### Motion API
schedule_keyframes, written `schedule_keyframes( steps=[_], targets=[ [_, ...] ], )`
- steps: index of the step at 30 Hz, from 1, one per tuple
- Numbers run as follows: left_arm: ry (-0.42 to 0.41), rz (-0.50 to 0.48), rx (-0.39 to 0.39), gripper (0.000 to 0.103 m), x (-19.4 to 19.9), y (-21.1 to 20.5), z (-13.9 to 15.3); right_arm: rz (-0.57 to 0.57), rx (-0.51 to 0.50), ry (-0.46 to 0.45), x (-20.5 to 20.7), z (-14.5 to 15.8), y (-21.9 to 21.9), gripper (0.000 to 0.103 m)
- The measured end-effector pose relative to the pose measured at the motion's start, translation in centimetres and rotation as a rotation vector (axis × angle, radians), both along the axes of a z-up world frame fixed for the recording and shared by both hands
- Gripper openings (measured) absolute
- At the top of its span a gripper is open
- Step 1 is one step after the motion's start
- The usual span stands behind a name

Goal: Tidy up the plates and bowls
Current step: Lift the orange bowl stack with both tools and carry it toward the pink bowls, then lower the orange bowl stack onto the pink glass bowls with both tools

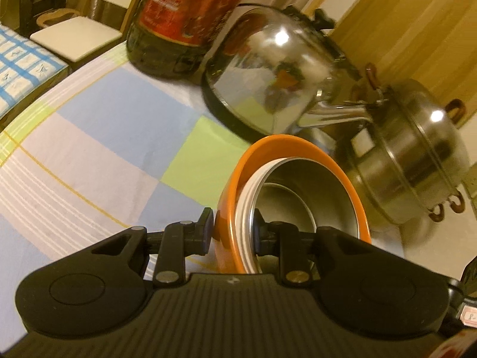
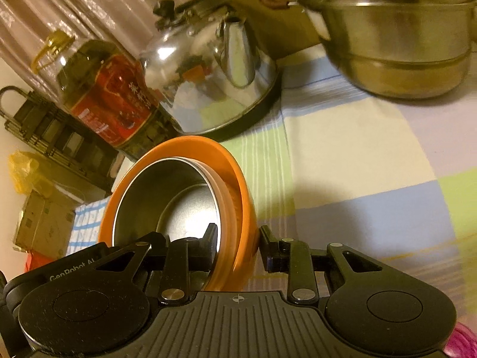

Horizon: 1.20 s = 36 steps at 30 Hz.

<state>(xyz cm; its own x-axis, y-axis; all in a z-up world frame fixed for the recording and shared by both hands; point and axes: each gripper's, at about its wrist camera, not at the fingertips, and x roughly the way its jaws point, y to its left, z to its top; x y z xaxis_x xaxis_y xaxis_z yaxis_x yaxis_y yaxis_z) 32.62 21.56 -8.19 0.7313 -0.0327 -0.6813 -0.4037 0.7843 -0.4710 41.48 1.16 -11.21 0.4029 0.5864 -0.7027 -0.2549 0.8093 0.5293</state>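
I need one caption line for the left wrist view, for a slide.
Left gripper clamps the rim of nested bowls, orange outside, steel inside, above a checked tablecloth, near a kettle.

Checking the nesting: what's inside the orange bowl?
A steel bowl with a white band sits inside the orange bowl. Left gripper and right gripper each clamp the stacked rims. Anything between them is hidden.

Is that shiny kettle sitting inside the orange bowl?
No, the kettle stands on the checked cloth behind the orange bowl, which holds a steel bowl instead.
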Motion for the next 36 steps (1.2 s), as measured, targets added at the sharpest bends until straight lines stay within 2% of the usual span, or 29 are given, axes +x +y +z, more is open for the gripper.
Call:
schedule_keyframes(
  steps=[9,36],
  targets=[
    [-0.03,-0.064,0.015,0.022,-2.6,-4.2,2.3,-0.042,-0.03,-0.066,-3.8,3.4,-4.0,0.03],
    [-0.015,-0.241,0.041,0.022,-19.2,-19.2,6.3,-0.229,-0.005,-0.018,-23.8,7.7,-20.2,0.03]
  ],
)
